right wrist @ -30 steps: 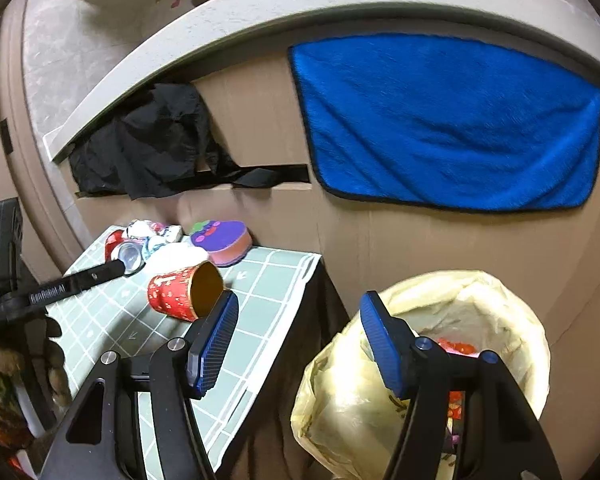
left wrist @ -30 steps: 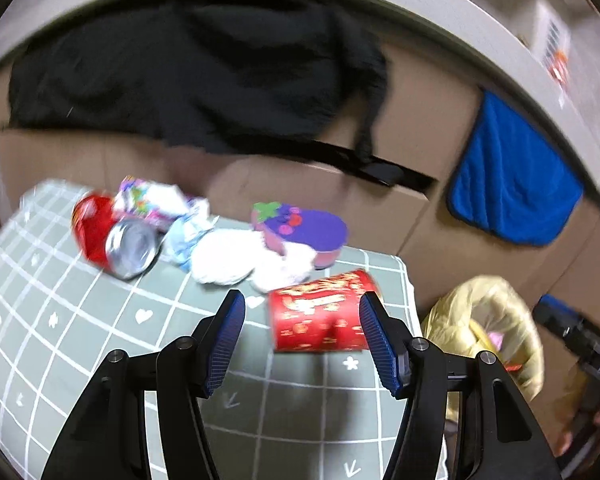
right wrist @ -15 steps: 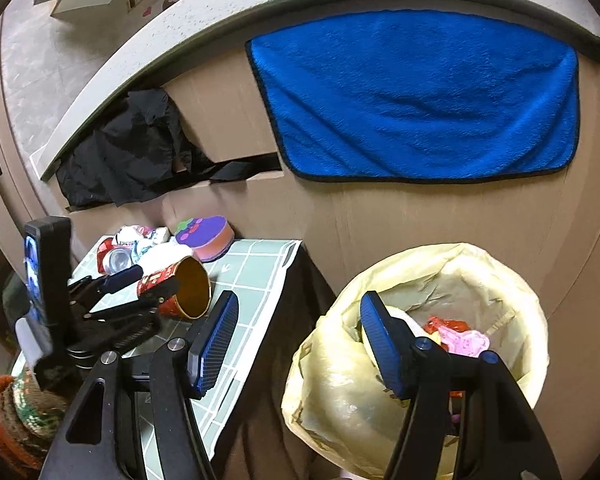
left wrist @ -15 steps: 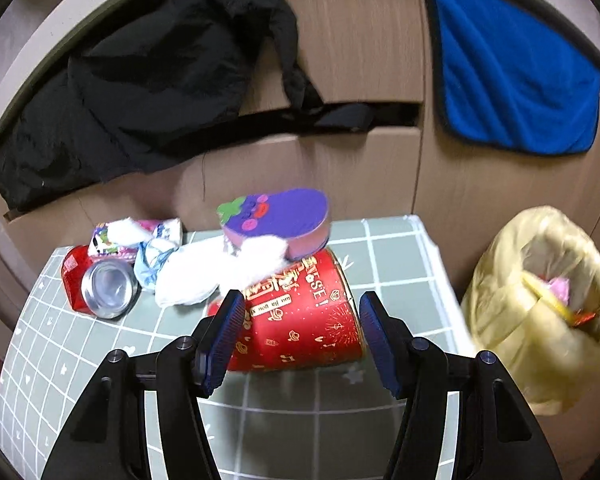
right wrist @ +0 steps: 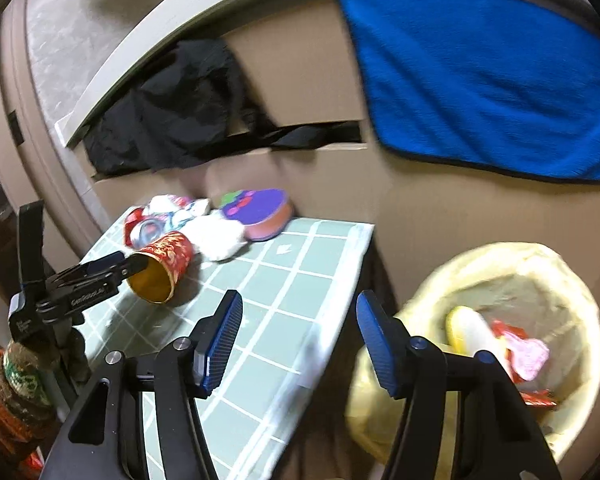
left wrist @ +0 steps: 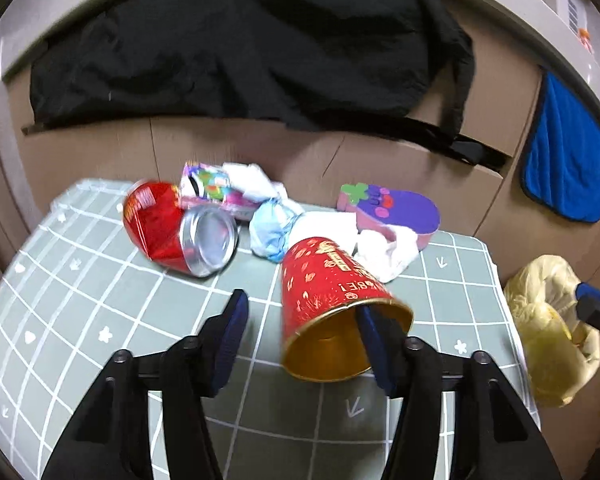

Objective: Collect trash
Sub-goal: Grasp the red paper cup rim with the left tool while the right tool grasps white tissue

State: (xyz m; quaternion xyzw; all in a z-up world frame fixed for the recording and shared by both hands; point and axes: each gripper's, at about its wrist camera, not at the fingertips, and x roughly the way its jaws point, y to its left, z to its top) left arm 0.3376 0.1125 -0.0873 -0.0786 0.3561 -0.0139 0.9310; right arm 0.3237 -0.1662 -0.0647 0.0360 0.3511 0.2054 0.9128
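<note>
Trash partly bagged [right wrist: 500,344]; we see cup [left wrist: 332,300], can [left wrist: 176,232] and wads left on the bench [left wrist: 100,320]. Left fingers [left wrist: 300,332] closing across the cup's rim, not yet gripping; right fingers [right wrist: 300,340] wide, empty.

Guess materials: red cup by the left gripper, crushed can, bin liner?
Red cup: likely paper or card, glossy red print outside, shiny gold lining inside; thin rolled rim suggests paper, though thin plastic is possible.
Crushed can: metal, probably aluminium; bare silver end, dented red printed body.
Bin liner: thin plastic film, pale yellow, translucent and wrinkled.
</note>
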